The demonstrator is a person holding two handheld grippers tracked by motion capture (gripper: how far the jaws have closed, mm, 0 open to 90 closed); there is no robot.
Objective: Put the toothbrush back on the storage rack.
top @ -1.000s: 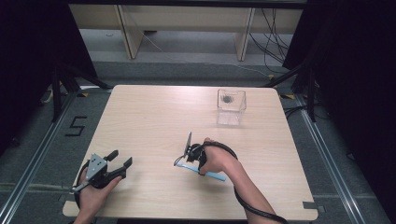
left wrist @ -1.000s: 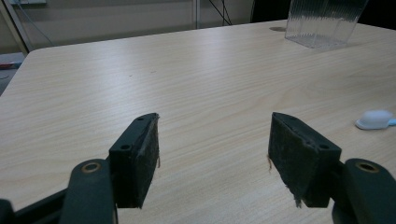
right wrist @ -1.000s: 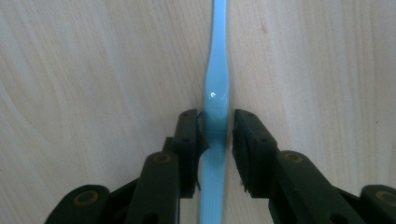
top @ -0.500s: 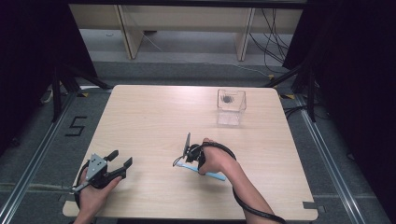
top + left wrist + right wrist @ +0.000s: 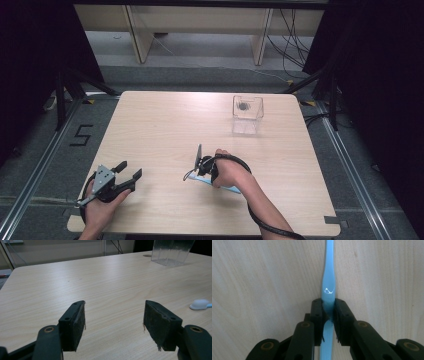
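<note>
Right fingers [image 5: 340, 315] have just been closing and now pinch the toothbrush [image 5: 328, 287] on the table [image 5: 160, 125]; left gripper [image 5: 113, 323] spread, idle; next, I judge, lift toward the clear box [image 5: 247, 115].

The toothbrush [image 5: 328, 285] is light blue, with a white head [image 5: 199, 304]. The tabletop [image 5: 165, 130] is pale wood with fine grain lines. The box [image 5: 247, 114] is clear. The hand-held gripper [image 5: 113, 326] is black, its pads [image 5: 79, 325] dark.

Two hand-held black tools, bare forearms

The left tool [image 5: 127, 172] carries a grey three-cornered plate; its black jaws have brass-ringed screw holes and frayed, perhaps felt, pads. A black cable loops from the right tool [image 5: 199, 161] toward 5 o'clock.
</note>
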